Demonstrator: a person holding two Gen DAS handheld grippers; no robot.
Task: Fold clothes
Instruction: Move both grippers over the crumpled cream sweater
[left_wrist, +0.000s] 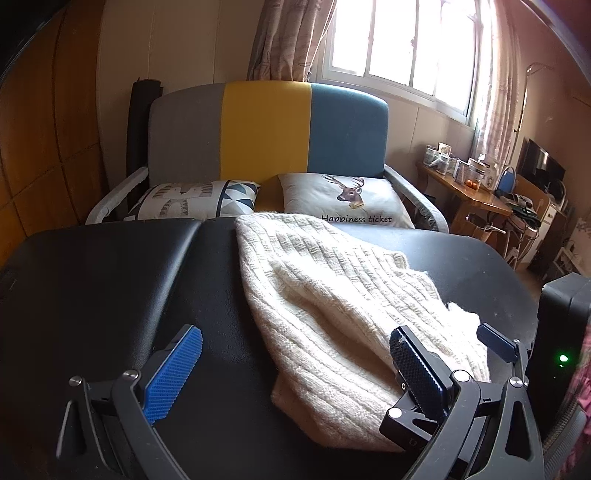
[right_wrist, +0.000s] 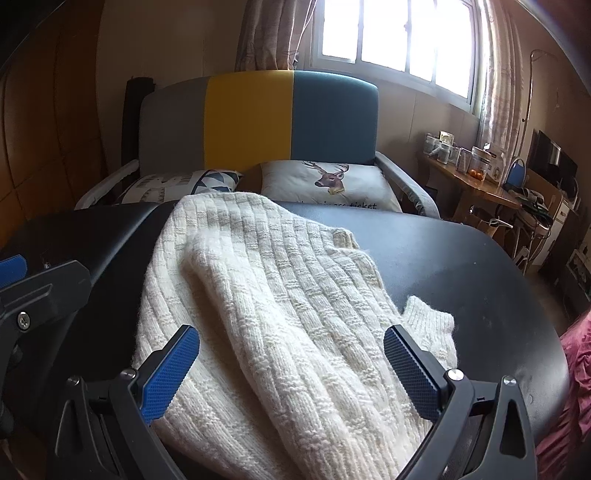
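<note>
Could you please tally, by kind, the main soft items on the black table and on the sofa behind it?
Cream ribbed knit sweater, lying on the black padded table: 1
Printed cushions on the grey, yellow and blue sofa: 2, the deer-print cushion and the geometric-print cushion
Total: 3 soft items

Your garment: cream knit sweater (left_wrist: 332, 302), chunky ribbed and basket-weave texture, fuzzy surface. Lies on black tabletop (left_wrist: 110, 288), partly folded, layers overlapping. Body runs diagonally from far edge, near tabletop's centre seam, toward near-right corner. One sleeve or folded flap lies doubled over top as thick soft ridge. Ribbed cuff (right_wrist: 430, 319) sticks out on right side, flat on tabletop. Small corner of fabric peeks out at far right of pile. Near edge rumpled, not squared.
</note>
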